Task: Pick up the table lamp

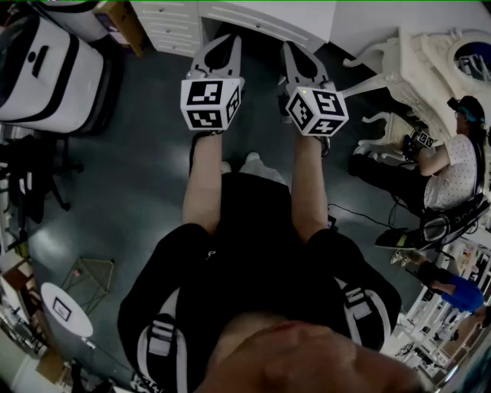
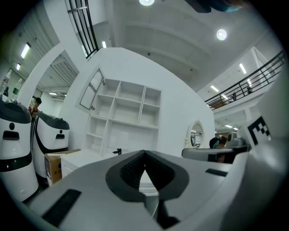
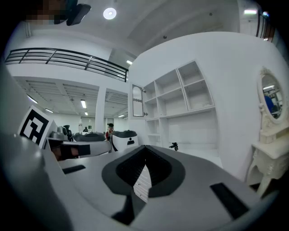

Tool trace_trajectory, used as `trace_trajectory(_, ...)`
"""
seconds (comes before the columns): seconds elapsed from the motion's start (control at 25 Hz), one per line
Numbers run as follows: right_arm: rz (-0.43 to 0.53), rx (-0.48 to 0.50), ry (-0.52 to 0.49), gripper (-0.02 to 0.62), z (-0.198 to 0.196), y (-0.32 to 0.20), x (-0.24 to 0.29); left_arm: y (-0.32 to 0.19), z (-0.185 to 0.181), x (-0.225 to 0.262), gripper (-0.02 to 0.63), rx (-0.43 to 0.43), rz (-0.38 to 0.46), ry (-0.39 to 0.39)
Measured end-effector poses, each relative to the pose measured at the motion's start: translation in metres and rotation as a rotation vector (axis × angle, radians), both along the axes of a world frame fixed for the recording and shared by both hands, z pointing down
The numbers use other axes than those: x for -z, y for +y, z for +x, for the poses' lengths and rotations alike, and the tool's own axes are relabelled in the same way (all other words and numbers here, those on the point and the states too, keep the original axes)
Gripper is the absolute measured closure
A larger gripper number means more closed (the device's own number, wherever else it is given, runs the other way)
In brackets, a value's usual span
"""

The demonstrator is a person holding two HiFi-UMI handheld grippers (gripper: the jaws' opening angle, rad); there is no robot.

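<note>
Both tongs clenched on nothing: left gripper [image 1: 228, 40] and right gripper [image 1: 291, 47] are held level, side by side at 12 o'clock off the chest, and each gripper view shows the tips meeting with no object between them. I can't pin down the table lamp in any view. Nothing lamp-like sits on the white drawer cabinet [image 1: 173, 23] or the shelving unit [image 2: 121, 113] dead ahead, only a small black fitting [image 3: 174, 146] on the cabinet top. The best candidate is the wire frame [image 1: 90, 279] beside a round white disc [image 1: 65, 308], low at 8 o'clock in the head view, but it's too small to call. So the step in hand is find and approach. I'd turn toward 8 o'clock, confirm the lamp in a gripper view, then open one pair of jaws well before closing in. Take the stem or base rather than the shade, keep it upright, and check for a cord before lifting. Steer clear of the ornate dressing table [image 1: 430, 54] and the seated person [image 1: 453, 161] at 2–3 o'clock
</note>
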State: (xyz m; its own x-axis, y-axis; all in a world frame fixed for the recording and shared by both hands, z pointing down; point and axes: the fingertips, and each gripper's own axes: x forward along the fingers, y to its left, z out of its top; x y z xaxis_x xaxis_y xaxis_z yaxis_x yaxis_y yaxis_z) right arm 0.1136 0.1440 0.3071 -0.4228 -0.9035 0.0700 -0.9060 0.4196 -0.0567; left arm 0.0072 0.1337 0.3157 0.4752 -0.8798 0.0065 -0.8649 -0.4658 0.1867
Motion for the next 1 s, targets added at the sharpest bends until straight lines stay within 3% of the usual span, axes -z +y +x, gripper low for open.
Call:
trace_trajectory(0.24, 0.007, 0.011, 0.019, 0.577, -0.016, 0.011, 0.001, 0.003, -0.017, 0.002, 0.597, 0.005, 0.001, 0.029)
trace_trajectory(0.56, -0.002, -0.032, 0.032, 0.577, 0.000, 0.004, -0.001, -0.001, -0.013, 0.004, 0.597, -0.016, 0.003, 0.035)
trace_trajectory(1.0, 0.005, 0.074, 0.037, 0.577, -0.041, -0.019, 0.001, -0.013, -0.049, 0.004, 0.597, 0.070, -0.003, 0.041)
